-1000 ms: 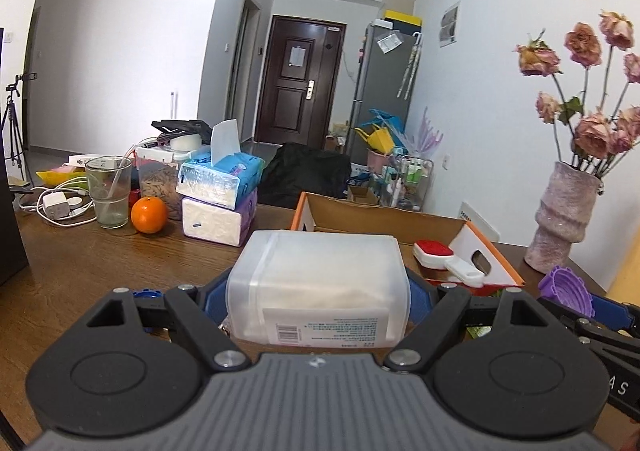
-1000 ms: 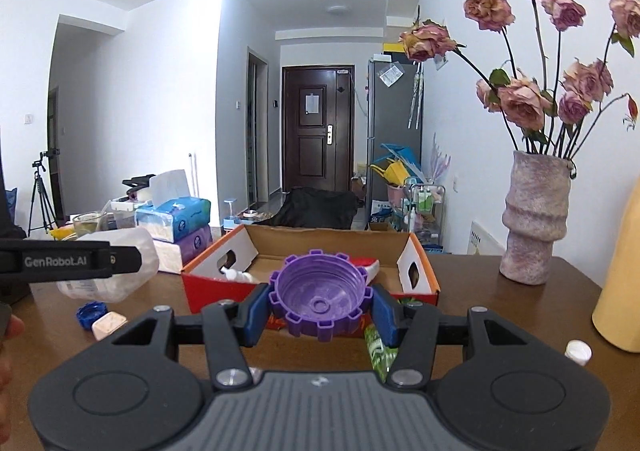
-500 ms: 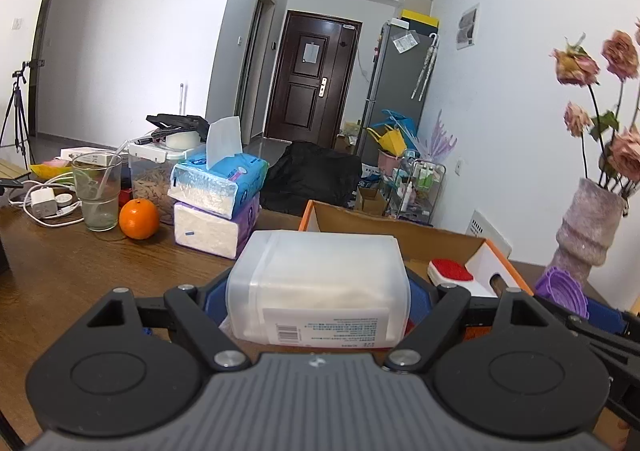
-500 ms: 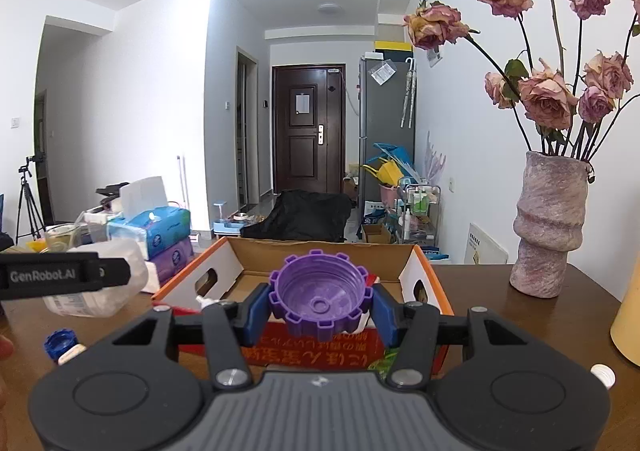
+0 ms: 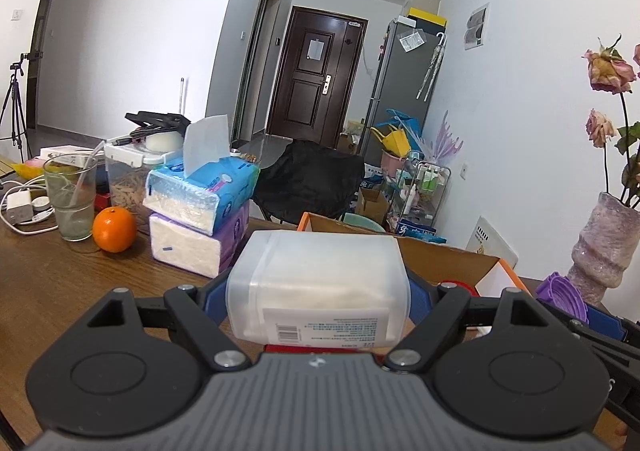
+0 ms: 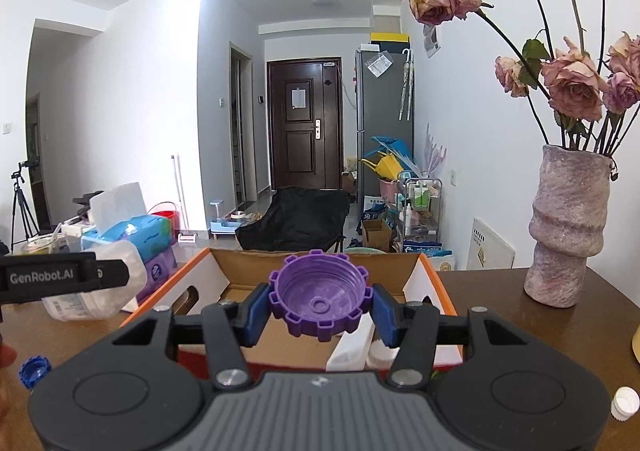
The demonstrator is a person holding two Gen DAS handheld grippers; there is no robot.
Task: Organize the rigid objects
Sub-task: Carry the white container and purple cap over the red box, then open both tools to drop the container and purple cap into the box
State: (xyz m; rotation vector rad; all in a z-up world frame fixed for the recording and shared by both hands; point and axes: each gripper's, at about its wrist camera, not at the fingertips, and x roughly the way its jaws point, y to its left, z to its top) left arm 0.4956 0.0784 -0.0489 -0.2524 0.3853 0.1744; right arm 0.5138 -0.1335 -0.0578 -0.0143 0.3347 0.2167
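Left claw [image 5: 318, 293]: clenched across the wide sides of a translucent plastic container [image 5: 318, 285], label facing the camera, carried clear of the worktop [image 5: 60, 275].
Right claw [image 6: 318, 309]: clenched on a purple ridged cap [image 6: 319, 301], hollow side toward the lens.
Change: over the last second both claws have travelled forward together, grips unchanged; the cardboard box [image 6: 434, 293] now fills more of the right view, and the cap hangs over its near edge.
Container's place: just short of the box's left wall, above the worktop.
Meaning: both loads look nearly delivered; lowering and releasing inside the box seems next.
Left out: blue cap [image 6: 35, 370] near the worktop's front left, white cap [image 6: 625, 403] at front right.
Surroundings: vase [image 6: 568, 227] and tissue packs [image 5: 200, 211] flank the box.
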